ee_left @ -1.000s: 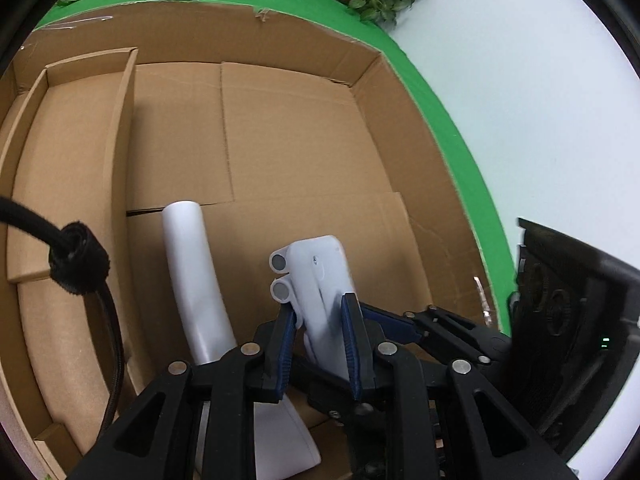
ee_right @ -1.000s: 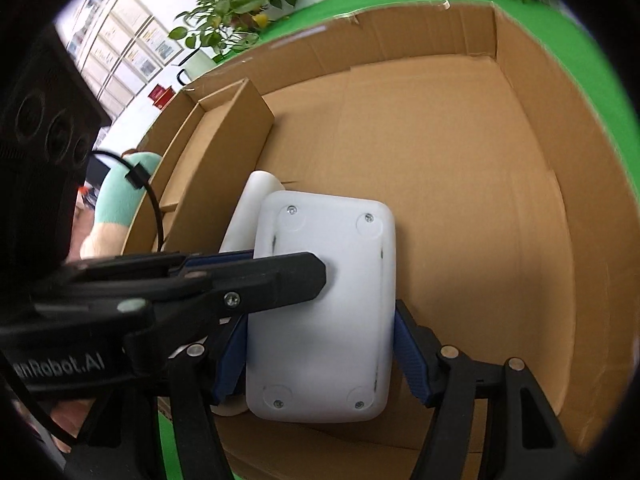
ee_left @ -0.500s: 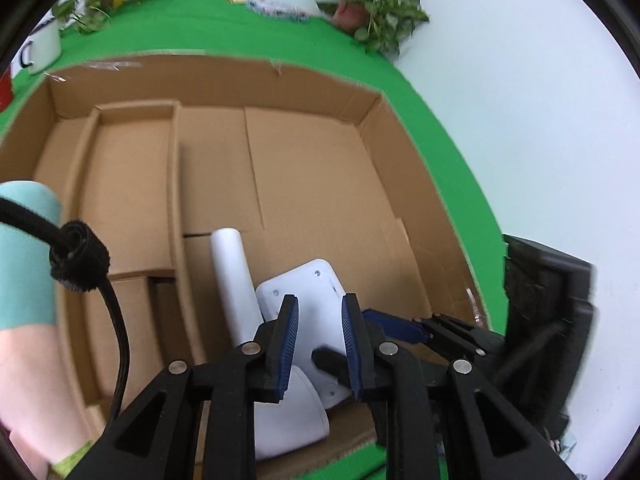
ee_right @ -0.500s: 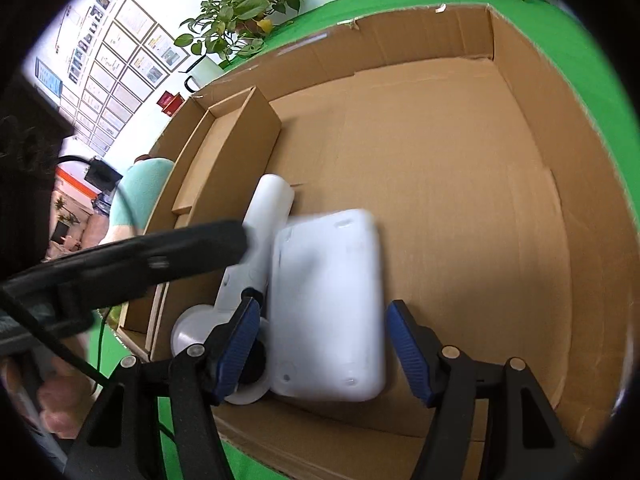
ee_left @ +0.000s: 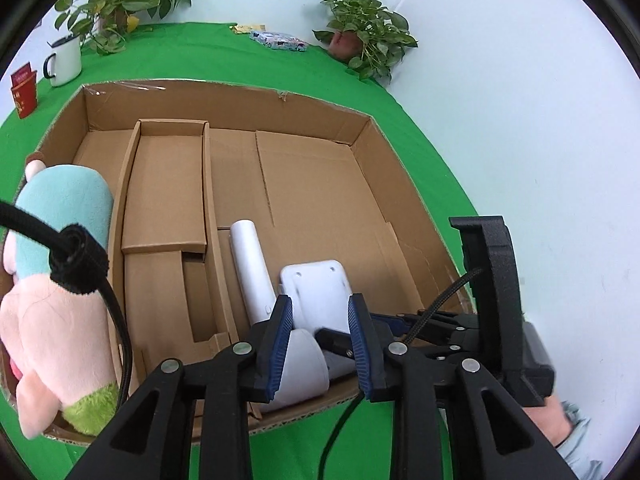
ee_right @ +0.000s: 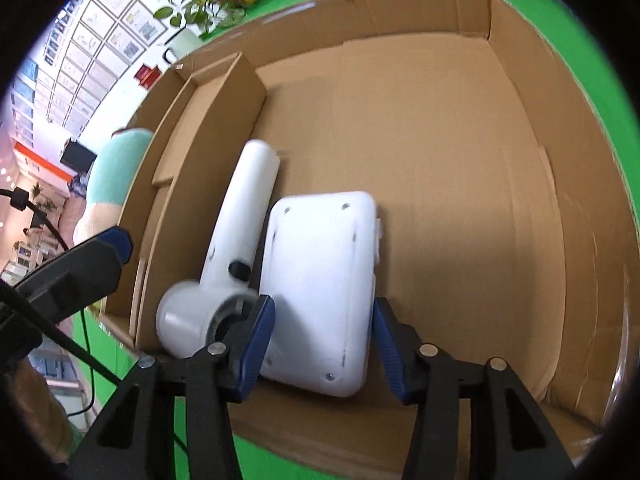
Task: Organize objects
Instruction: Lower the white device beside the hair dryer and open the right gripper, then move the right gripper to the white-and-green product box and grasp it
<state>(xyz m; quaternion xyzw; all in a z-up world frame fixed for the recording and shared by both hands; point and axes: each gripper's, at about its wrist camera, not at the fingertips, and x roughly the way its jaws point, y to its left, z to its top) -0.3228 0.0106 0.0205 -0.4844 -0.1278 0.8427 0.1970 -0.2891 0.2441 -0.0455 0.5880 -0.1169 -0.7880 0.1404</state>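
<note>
A white flat device (ee_right: pixel 320 292) with rounded corners is lying underside up on the floor of the cardboard box (ee_right: pixel 420 128), near the box's front wall, with 4 small screws showing at its corners. Just beside it on its left, touching or nearly touching, a white hair dryer (ee_right: pixel 236 240) is lying with its handle pointing toward the far wall and its round head at the front. The right gripper (ee_right: pixel 322 342) is pointing down over the near end of the flat device, its jaws closing with the device between the 2 blue pads; the pads are not visibly pressing on it. The left gripper (ee_left: pixel 320 344) is hanging above the front wall, its jaws opening and gripping nothing. A narrow cardboard divider (ee_left: pixel 208 200) is separating the left compartments from the large one holding both white items. A plush toy (ee_left: pixel 52 280) in teal, pink and green is resting at the box's left edge.
</note>
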